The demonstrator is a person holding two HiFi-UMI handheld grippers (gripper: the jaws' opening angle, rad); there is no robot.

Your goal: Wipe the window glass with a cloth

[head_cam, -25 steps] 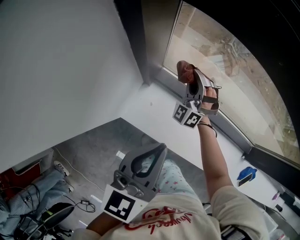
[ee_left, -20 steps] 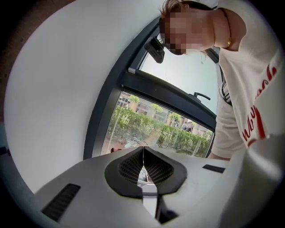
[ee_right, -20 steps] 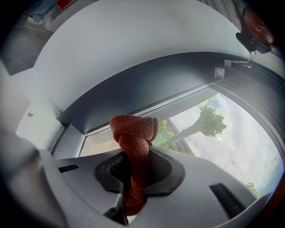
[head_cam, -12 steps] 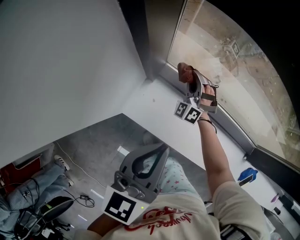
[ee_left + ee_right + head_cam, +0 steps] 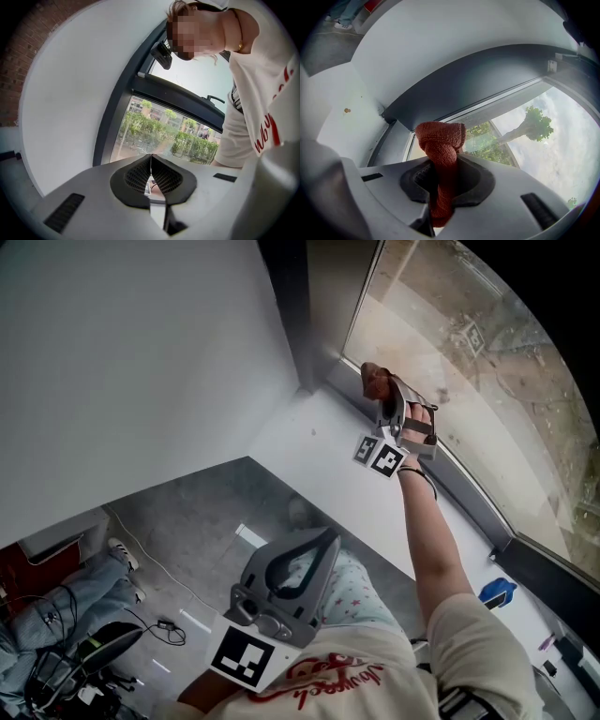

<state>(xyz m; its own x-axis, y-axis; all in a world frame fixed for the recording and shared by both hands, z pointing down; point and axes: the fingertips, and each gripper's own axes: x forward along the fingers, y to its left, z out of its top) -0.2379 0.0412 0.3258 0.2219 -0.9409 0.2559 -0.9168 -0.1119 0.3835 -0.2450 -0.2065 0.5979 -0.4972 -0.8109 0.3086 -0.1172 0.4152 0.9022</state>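
Left gripper [image 5: 325,540] and right gripper [image 5: 385,396]: grey moulded shells, black ribbed pads [image 5: 134,177], each with a cube [image 5: 246,652] of black-and-white square markers. Person: white T-shirt [image 5: 361,682] with red lettering, pale pink-dotted trousers [image 5: 361,592], thin dark wristband [image 5: 417,479].

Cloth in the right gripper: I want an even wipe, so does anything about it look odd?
Yes. The cloth is twisted into a rope with a knot-like lump at its tip, pinched in the right gripper rather than spread flat. Only that small lump faces the window glass.
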